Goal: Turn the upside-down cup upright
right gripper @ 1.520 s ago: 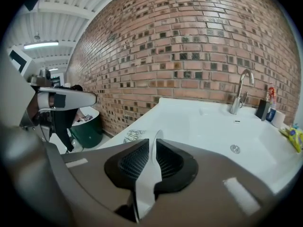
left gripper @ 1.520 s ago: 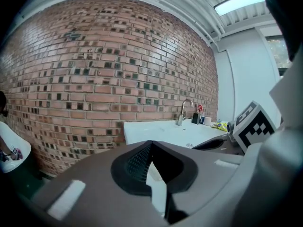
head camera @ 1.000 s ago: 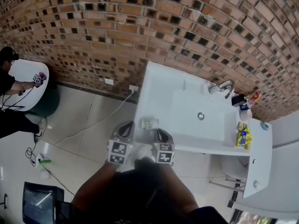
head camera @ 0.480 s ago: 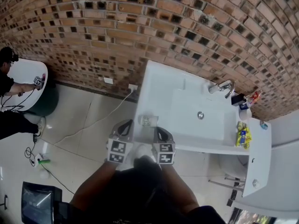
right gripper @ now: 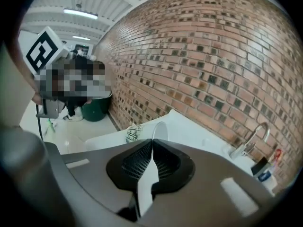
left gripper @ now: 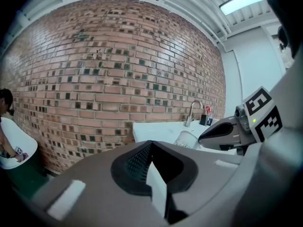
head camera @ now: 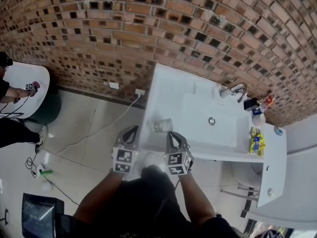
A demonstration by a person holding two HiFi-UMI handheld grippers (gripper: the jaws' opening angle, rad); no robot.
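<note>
The white table (head camera: 168,90) carries the task's thing near its front left edge, and the left tool (head camera: 132,130) and right tool (head camera: 172,135) hang just short of that edge, each with its jaws closed on nothing. The cup (head camera: 162,126) lies on its side just ahead of them, neither mouth-down nor upright, so I judge that standing it up is left to do. The head view gives this layout, while only the right gripper view shows the cup's open rim and patterned side.

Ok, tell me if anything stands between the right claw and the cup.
Nothing visible does. The right claw, shut and empty, points at the cup on the white counter; no object shows between them.
</note>
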